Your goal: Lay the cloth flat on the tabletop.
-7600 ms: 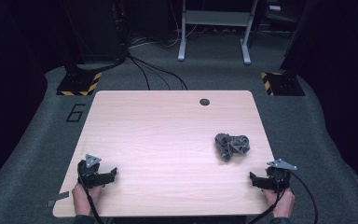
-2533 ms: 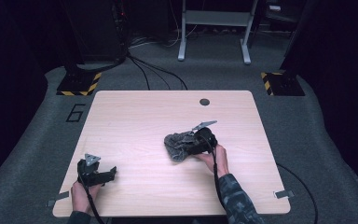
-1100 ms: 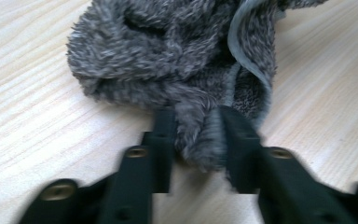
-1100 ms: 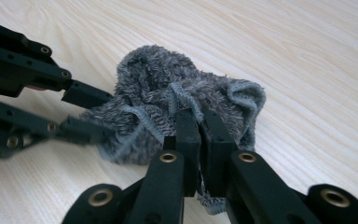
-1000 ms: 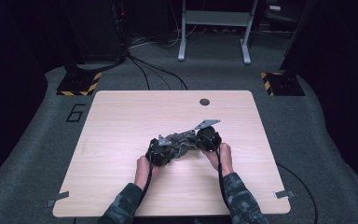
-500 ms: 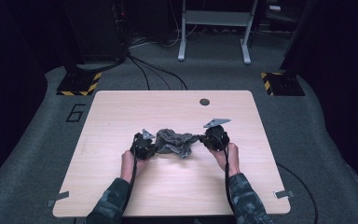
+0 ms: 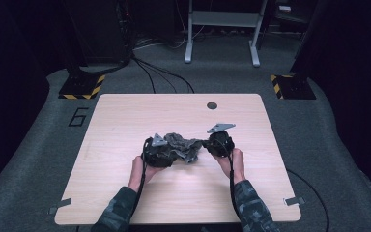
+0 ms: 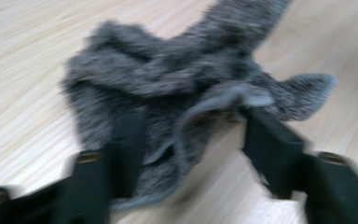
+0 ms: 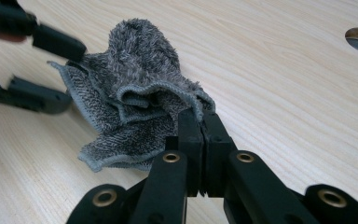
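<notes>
Right gripper pinches towel; left gripper jaws just opened.

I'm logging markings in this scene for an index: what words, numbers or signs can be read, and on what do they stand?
"6": a dark number on the grey floor left of the table.
Yellow-and-black hazard stripes, no lettering, on two floor bases.
Nothing is legible on the grey towel.
</notes>
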Tool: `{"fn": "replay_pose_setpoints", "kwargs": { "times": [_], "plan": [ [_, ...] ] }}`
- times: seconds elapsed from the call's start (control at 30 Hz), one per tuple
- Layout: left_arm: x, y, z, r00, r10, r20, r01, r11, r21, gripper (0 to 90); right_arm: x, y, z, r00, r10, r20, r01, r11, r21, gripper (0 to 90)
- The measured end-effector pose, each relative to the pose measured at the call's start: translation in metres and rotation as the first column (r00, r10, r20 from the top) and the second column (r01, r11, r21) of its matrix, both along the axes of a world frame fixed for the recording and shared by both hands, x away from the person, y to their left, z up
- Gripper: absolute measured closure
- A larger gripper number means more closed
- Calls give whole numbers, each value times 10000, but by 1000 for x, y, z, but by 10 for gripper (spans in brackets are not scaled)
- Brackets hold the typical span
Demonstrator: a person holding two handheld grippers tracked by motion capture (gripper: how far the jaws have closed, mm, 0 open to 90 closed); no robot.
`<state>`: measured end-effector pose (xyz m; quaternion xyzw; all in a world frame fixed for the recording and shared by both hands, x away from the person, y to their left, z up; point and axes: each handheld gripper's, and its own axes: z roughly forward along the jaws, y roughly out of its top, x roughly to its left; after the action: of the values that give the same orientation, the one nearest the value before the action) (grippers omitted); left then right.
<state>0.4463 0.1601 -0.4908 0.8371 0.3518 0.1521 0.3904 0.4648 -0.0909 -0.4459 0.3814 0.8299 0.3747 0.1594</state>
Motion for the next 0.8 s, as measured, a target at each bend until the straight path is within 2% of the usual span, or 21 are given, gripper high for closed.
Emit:
{"fn": "replay_pose_setpoints", "kwargs": {
  "times": [0.07, 0.13, 0.17, 0.33, 0.43, 0.47, 0.5, 0.53, 0.57, 0.63, 0.67, 0.8],
  "plan": [
    [0, -6, -4, 9997, -217, -73, 219, 9991, 358, 689, 1, 0, 0, 10000, -6, 2, 6, 9999, -150, 889],
    [0, -6, -6, 9997, -195, -127, 198, 9995, 240, 810, 2, -1, 0, 10000, -26, 46, 27, 9998, -185, 889],
    [0, -3, -8, 9996, -229, -184, 233, 9996, 188, 841, 3, -4, 1, 9999, -136, 74, 137, 9998, -150, 890],
    [-4, 8, -10, 9996, -281, -101, 283, 9994, 199, 863, 4, -10, 4, 9992, -403, 50, 403, 9991, -119, 890],
    [-9, 26, -12, 9995, -262, -201, 267, 9994, 234, 863, 6, -16, 9, 9982, -578, 146, 581, 9982, -158, 890],
    [-9, 26, -12, 9995, -262, -201, 267, 9994, 234, 863, 6, -18, 9, 9984, -518, 206, 523, 9984, -231, 890],
    [-11, 35, -14, 9994, -234, -252, 239, 9995, 221, 862, 6, -19, 10, 9983, -544, 198, 549, 9982, -242, 890],
    [-11, 40, -15, 9994, -222, -259, 229, 9993, 288, 861, 6, -19, 10, 9974, -717, 76, 718, 9973, -154, 890],
    [-12, 44, -16, 9994, -152, -303, 160, 9995, 271, 860, 6, -21, 9, 9977, -661, 120, 664, 9975, -258, 890],
    [-13, 52, -18, 9992, -74, -404, 85, 9996, 281, 856, 6, -23, 7, 9970, -766, -149, 763, 9969, -216, 889],
    [-13, 56, -18, 9987, -76, -505, 91, 9995, 296, 853, 7, -25, 5, 9966, -811, -126, 807, 9963, -294, 889],
    [-13, 68, -19, 9976, 195, -662, -183, 9997, 188, 828, 9, -31, -2, 9933, -1051, -475, 1039, 9942, -280, 887]
  ]
}}
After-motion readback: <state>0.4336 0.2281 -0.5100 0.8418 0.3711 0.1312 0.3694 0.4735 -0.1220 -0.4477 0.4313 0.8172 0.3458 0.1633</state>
